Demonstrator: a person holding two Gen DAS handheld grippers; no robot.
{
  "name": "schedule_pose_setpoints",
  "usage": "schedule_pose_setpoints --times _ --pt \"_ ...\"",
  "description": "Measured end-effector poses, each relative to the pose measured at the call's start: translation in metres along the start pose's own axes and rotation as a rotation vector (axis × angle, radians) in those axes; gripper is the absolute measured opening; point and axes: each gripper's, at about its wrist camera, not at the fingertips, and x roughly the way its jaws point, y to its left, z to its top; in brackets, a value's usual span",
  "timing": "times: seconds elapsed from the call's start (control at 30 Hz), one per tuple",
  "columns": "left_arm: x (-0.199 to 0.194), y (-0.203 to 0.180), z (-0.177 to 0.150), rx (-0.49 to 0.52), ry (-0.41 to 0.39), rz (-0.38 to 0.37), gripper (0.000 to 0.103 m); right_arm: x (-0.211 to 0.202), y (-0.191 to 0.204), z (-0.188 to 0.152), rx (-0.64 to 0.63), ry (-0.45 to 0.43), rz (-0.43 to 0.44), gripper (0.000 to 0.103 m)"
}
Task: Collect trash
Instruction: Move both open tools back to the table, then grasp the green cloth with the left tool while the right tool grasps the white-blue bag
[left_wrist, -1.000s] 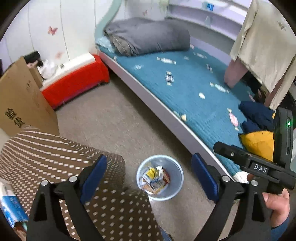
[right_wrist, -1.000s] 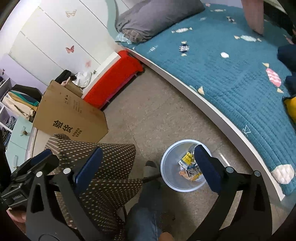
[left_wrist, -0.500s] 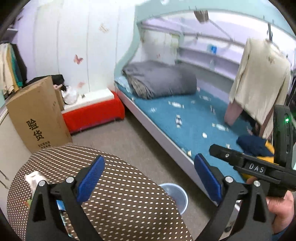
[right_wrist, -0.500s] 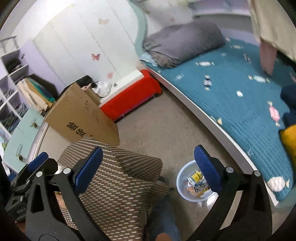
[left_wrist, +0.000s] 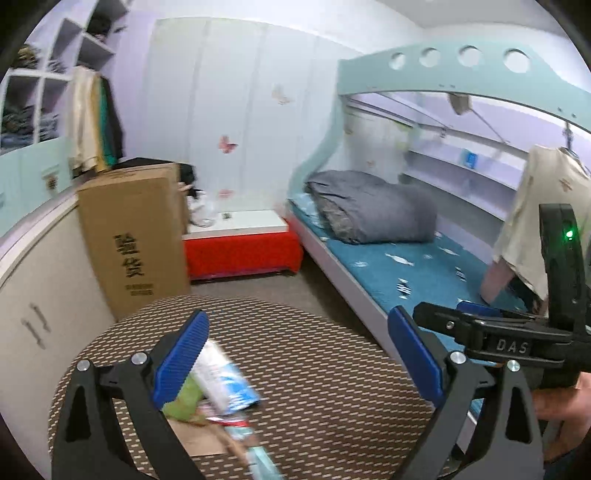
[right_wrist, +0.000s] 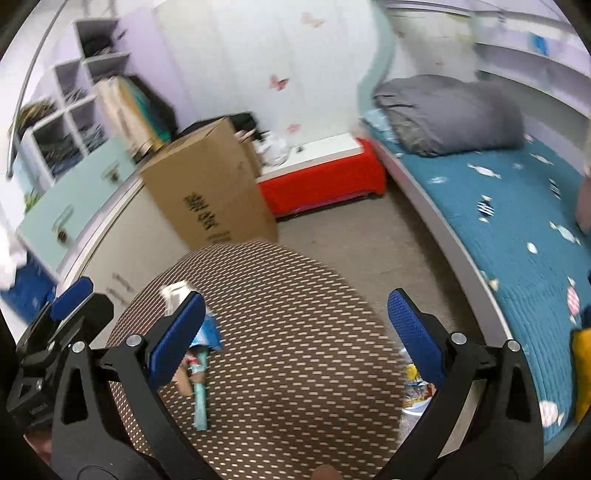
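Table (left_wrist: 314, 369): brown, pale dashes. Fingers (left_wrist: 177, 358): blue pads, black frames. Bed cover (right_wrist: 517, 206): teal, white candy print. Storage box (left_wrist: 240, 254): red. Quilt (left_wrist: 373, 206): grey.

A home bedroom: bunk bed (left_wrist: 388, 266), folded grey quilt (left_wrist: 373, 206), butterfly-stickered wardrobe (left_wrist: 236, 122)

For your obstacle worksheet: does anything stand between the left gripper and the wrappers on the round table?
Nothing visible does. The left gripper is open above the table, and the wrappers lie right by its left finger, partly hidden behind it. The tabletop between the fingers is bare.
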Motion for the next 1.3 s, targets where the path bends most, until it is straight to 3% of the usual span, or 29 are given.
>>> schedule_pose_setpoints --times 0.27,0.47,0.7,0.87,0.9,0.97,1.3 --pt "-0.01 0.076 -0.019 -0.081 0.015 0.125 0.095 0.05 0.064 -0.009 -0.123 0.092 0.083 0.097" --pt "-0.012 0.108 -0.036 -0.11 0.046 0.207 0.095 0.092 0.1 -0.022 -0.186 0.176 0.141 0.097" --pt "-0.014 0.142 -0.064 -0.167 0.099 0.279 0.095 0.129 0.119 -0.031 -0.229 0.25 0.195 0.097" --pt "-0.013 0.152 -0.081 -0.202 0.137 0.29 0.095 0.162 0.124 -0.041 -0.227 0.323 0.221 0.097" --pt "-0.012 0.152 -0.083 -0.204 0.143 0.29 0.095 0.169 0.125 -0.044 -0.234 0.336 0.225 0.091" --pt "-0.008 0.153 -0.086 -0.209 0.158 0.285 0.095 0.176 0.122 -0.048 -0.229 0.357 0.227 0.059" --pt "0.026 0.139 -0.09 -0.184 0.212 0.222 0.095 0.143 0.087 -0.045 -0.149 0.285 0.28 0.057"
